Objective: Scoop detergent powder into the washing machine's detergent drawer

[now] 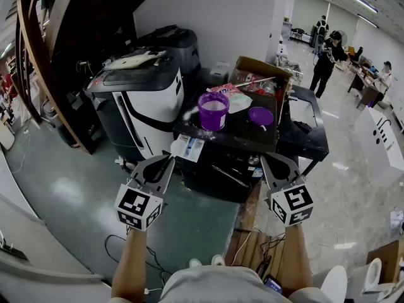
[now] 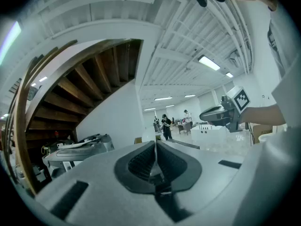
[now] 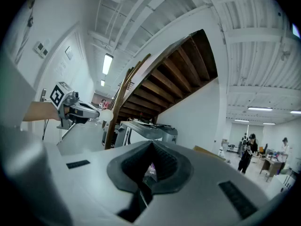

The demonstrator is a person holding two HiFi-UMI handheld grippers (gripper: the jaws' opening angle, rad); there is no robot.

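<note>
left gripper (image 1: 166, 161): fingers pressing together on nothing, hovering short of the drawer.
right gripper (image 1: 266, 160): fingers together, empty, hanging level alongside.
detergent tub (image 1: 213, 110): sitting open on the black top (image 1: 243, 126), purple scoop (image 1: 261, 116) lying beside it, handy.
drawer (image 1: 187, 148): standing pulled out below the tub, seemingly awaiting powder.

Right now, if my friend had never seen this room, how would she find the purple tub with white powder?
Look for the low black cabinet in the middle of the floor, right of the white-and-black machine. On its dark top stands the round purple plastic tub of white powder. It is taller and wider than the small purple cup to its right.
</note>
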